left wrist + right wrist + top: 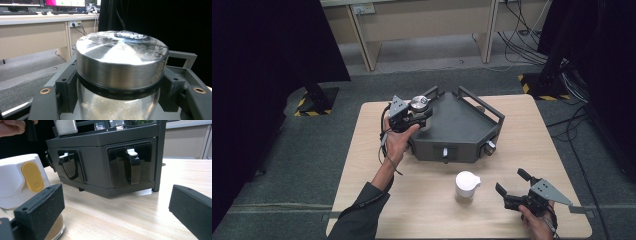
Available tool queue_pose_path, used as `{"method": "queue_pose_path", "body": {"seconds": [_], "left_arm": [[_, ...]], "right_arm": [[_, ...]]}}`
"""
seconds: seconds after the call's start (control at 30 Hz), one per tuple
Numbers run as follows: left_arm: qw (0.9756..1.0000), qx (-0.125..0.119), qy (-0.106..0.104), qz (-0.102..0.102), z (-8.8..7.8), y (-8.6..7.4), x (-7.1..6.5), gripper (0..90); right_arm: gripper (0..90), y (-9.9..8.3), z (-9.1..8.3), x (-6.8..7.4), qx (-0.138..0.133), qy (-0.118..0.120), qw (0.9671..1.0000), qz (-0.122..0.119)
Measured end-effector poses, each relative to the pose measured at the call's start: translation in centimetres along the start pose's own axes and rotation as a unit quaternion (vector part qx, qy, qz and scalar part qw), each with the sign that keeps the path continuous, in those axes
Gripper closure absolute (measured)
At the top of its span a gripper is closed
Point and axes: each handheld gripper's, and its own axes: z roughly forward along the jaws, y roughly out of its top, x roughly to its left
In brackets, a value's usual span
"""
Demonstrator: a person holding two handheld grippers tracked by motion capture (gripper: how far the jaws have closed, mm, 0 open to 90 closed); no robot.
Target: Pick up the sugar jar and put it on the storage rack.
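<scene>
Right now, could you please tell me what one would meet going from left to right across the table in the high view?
Left gripper holding a jar → dark rack → right gripper. The white-lidded jar stands nearer, in front of the rack, so it is left out.

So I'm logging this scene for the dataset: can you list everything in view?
Table: one, light wood, centre of floor.
Rack: one, dark grey, angular, railed top, at table's far middle; two black hooks with white tips on its front.
Glass jar: one, clear with steel lid, gripped at the rack's left corner.
White jar: one, white cap with yellow tab, near middle of table.
Desks: pale wood, beyond the table.
Cables: black, floor far right.
Left tongs: shut on the glass jar.
Right tongs: open, near right of table, beside the white jar.
</scene>
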Motion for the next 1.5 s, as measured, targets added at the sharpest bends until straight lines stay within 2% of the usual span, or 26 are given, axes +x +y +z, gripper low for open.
{"method": "queue_pose_path", "body": {"seconds": [0.4,0.63,0.8,0.83,0.9,1.17,1.2,1.37,1.5], "left_arm": [[0.9999,0.011,0.007,-0.004,0.7,-0.6,-0.1,31.1],[0.9998,0.019,0.011,0.001,1.0,-1.0,0.0,31.1],[0.9998,0.013,0.014,0.005,1.1,-1.4,-0.1,31.1],[0.9998,0.009,0.007,0.015,1.2,-1.5,0.1,31.1],[0.9997,0.011,0.017,0.016,1.1,-1.6,-0.4,31.0],[0.9998,0.003,0.016,0.011,1.0,-2.0,-0.3,30.6],[0.9998,0.001,0.017,0.007,1.0,-2.1,-0.3,28.9],[0.9997,0.004,0.02,-0.009,1.0,-2.1,-0.2,7.4],[0.9996,-0.001,0.02,-0.02,0.8,-2.4,0.0,2.6]], "right_arm": [[0.3,0.0,0.0,0.0,0.0,0.002,1.0,0.001],[0.3,0.0,0.0,0.0,0.0,0.002,1.0,0.002],[0.3,0.0,0.0,-0.1,-0.001,0.002,1.0,0.003],[0.3,0.0,0.0,-0.1,-0.001,0.002,1.0,0.004],[0.3,0.0,0.0,-0.1,-0.001,0.003,1.0,0.005],[0.3,-0.1,0.0,-0.1,-0.001,0.003,1.0,0.007],[0.3,-0.1,0.0,-0.1,-0.001,0.003,1.0,0.007],[0.3,-0.1,0.0,-0.1,0.0,0.004,1.0,0.008],[0.3,-0.1,0.0,-0.1,0.0,0.003,1.0,0.008]]}}
